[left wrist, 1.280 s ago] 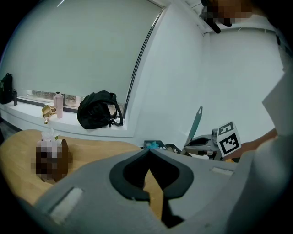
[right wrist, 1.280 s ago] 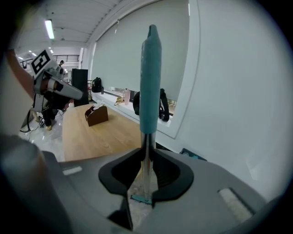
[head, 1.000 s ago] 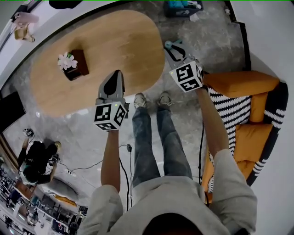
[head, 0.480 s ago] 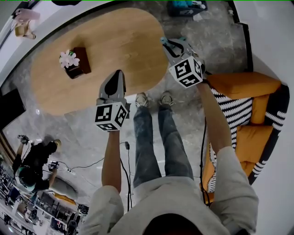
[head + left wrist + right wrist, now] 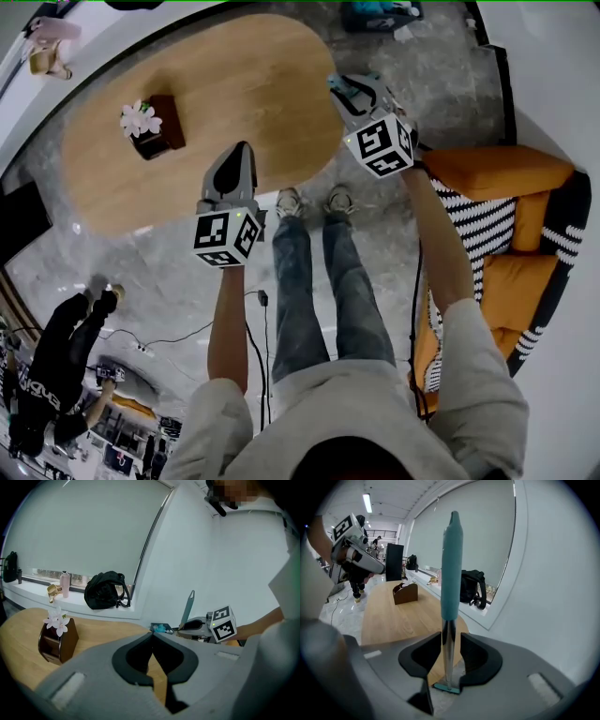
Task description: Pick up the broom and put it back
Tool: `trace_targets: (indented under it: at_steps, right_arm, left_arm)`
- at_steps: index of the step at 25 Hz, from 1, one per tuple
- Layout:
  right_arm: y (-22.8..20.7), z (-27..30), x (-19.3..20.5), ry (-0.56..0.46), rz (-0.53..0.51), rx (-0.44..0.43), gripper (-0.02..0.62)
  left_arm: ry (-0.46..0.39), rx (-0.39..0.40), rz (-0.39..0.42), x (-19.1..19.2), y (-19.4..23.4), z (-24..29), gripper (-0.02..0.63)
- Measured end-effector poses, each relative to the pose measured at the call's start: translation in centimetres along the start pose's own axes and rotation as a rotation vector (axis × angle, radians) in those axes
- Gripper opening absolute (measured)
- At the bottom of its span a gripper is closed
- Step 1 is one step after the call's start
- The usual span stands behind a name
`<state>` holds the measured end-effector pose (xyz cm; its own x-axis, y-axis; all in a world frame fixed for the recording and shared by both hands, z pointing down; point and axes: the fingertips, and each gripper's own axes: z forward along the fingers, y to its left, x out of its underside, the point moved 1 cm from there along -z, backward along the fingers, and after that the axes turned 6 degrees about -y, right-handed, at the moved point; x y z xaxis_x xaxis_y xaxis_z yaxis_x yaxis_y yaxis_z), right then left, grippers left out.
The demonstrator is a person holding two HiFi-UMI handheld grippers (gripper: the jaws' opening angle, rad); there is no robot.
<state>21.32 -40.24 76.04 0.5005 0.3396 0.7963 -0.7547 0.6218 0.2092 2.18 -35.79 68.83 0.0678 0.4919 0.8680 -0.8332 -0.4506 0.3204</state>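
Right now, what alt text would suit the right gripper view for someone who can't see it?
A broom with a teal handle stands upright between the right gripper's jaws, which have just been opening, leaving a gap beside its metal pole. Behind are a wooden table and a black bag.
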Motion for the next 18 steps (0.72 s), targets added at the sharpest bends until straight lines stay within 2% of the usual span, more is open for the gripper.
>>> trace_targets:
  at_steps: [11, 14, 18]
  right_arm:
    - [-0.2, -0.7, 0.5, 0.013, 0.012, -0.008, 0.166]
    - [-0.4, -1.5, 0.7, 0.013, 0.035, 0.014, 0.166]
    - [-1.3, -4.0, 0.8, -0.015, 0.113, 0.083, 0.15]
  left_arm:
    - [-0.005, -0.001, 0.003, -0.4, -0.3, 0.0, 0.002]
    - [-0.009, 0.002, 0.005, -0.6, -0.5, -0.1, 0.002]
    - [-0.016, 0.008, 0.014, -1.4, -0.9, 0.0, 0.002]
